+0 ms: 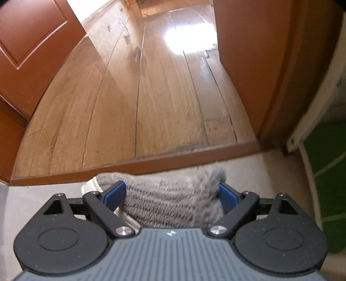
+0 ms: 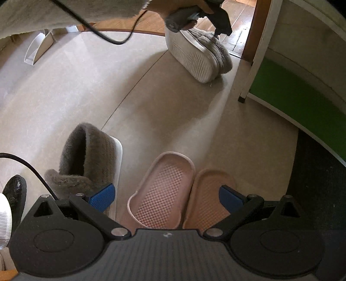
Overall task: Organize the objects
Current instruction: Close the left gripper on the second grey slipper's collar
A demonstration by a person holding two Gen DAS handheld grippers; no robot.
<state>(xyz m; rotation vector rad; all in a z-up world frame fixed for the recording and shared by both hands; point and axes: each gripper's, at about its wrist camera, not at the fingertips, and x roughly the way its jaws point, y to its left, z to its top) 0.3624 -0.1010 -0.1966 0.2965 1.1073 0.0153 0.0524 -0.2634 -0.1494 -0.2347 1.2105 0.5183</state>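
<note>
In the right wrist view, the right claw [image 2: 166,196] is hanging spread wide with nothing between its blue pads [image 2: 101,197], pointing down at the pale tiled floor [image 2: 64,97]. Just beyond it a pair of pink slippers [image 2: 166,190] is lying side by side, touching, soles down. To their left a grey fleece slipper [image 2: 86,160] is resting tipped on its side, its white sole edge facing the pink pair. A dark shoe [image 2: 15,192] and a black cable [image 2: 32,168] are showing at the left edge.

Farther off, only this view is showing the left claw from outside: a hand [image 2: 183,10] is holding it over a second grey fleece slipper [image 2: 199,56], which is tilted up so its ribbed white sole is facing the camera, toe near the floor. It is sitting near a white furniture leg [image 2: 253,64] and a green panel [image 2: 292,93].

The left wrist view is giving what the other cannot: the left claw [image 1: 172,194] is spread wide around that second slipper's [image 1: 170,203] grey fleece upper, a blue pad on either side. Whether the pads are pressing the fleece or merely flanking it cannot be told. Beyond the slipper a brown threshold strip [image 1: 134,166] is crossing the frame, then a wooden plank floor [image 1: 162,97] is stretching away between two reddish-brown door panels [image 1: 32,43].

No readable writing is showing in either view.
</note>
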